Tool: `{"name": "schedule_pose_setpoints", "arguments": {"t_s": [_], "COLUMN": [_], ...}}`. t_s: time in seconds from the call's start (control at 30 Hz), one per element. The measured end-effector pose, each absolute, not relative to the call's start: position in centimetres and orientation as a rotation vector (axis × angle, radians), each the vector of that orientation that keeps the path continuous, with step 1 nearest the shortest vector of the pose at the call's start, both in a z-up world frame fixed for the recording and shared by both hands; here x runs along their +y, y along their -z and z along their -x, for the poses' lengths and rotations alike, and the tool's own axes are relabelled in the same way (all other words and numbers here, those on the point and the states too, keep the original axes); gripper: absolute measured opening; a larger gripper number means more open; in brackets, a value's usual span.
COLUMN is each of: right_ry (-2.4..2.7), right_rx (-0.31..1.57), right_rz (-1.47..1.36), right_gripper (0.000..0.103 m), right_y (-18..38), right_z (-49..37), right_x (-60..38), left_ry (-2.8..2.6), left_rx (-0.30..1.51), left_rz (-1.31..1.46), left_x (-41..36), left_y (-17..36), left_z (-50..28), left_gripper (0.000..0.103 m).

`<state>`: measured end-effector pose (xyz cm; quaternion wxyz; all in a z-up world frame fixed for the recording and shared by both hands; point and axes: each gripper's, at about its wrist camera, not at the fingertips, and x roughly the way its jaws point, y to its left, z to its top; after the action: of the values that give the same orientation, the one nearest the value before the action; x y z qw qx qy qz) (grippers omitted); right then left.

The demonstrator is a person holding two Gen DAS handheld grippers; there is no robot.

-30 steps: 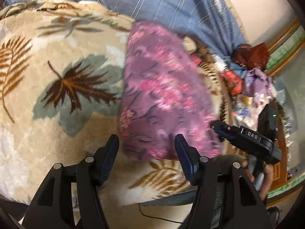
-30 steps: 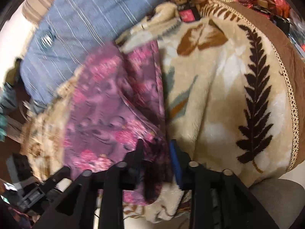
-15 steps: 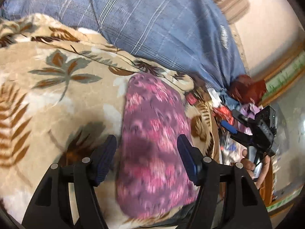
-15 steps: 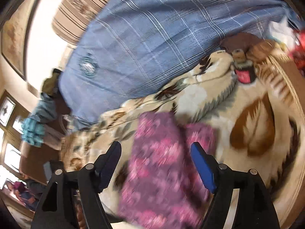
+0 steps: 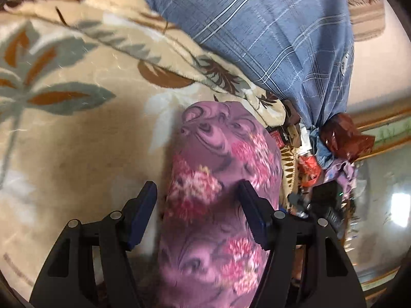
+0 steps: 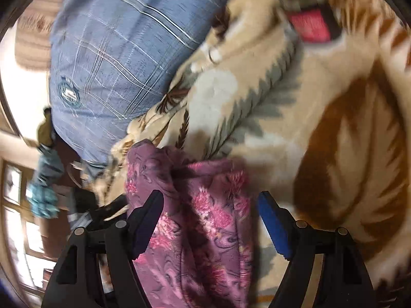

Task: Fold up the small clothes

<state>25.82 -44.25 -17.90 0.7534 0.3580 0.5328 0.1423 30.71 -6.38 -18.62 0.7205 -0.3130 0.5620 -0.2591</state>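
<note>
We saw a purple garment [image 5: 218, 205] with pink flowers, a beige blanket [image 5: 77, 133] patterned in brown and grey-green leaves, and a blue pillow [image 5: 269, 33] with white checks.

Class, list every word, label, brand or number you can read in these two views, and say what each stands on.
None can be read.
Round emblem on the blue striped cloth: too small and blurred.
Red label by the leaf-print blanket: blurred.
</note>
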Motion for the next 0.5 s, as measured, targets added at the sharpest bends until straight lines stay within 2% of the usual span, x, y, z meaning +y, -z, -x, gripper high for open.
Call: {"name": "schedule_pose_setpoints", "arguments": {"t_s": [0.1,0.27,0.3,0.33,0.37,0.4,0.43,0.5], "right_ry": [-0.353,-0.440,-0.438,-0.408,-0.366,-0.357,-0.345,-0.354], "right_rx": [1.218,1.177,1.176,1.177,1.181,1.183,1.186,1.162], "right_rz": [-0.766,-0.734,-0.715,-0.686,-0.664,-0.659,-0.653,-0.685], "right_gripper": [0.079,0.080,0.080,0.079,0.071,0.054,0.046,0.016], "right_y": [19.3,18.3,18.3,18.4,18.5,18.6,18.7,18.2], "right_z": [-26.6,-27.2,-27.2,-27.3,-27.3,-27.4,-27.3,-27.0], "right_x": [-42.3,-40.1,-39.8,-39.6,-39.6,-39.6,-39.7,-40.4], "left_ry": [0.590,0.617,0.617,0.615,0.615,0.620,0.624,0.686], "left_rx": [1.273,1.258,1.263,1.267,1.267,1.268,1.254,1.201], "left_rz": [0.748,0.784,0.773,0.767,0.766,0.769,0.778,0.837], "left_x": [-6.5,-6.9,-7.1,-7.1,-7.1,-6.9,-6.5,-5.7], "left_y": [19.8,19.1,19.1,19.2,19.2,19.0,18.5,17.2], "left_z": [-31.6,-32.2,-32.3,-32.5,-32.5,-32.5,-32.3,-31.8], "left_gripper": [0.067,0.067,0.066,0.060,0.036,0.020,0.019,0.015]}}
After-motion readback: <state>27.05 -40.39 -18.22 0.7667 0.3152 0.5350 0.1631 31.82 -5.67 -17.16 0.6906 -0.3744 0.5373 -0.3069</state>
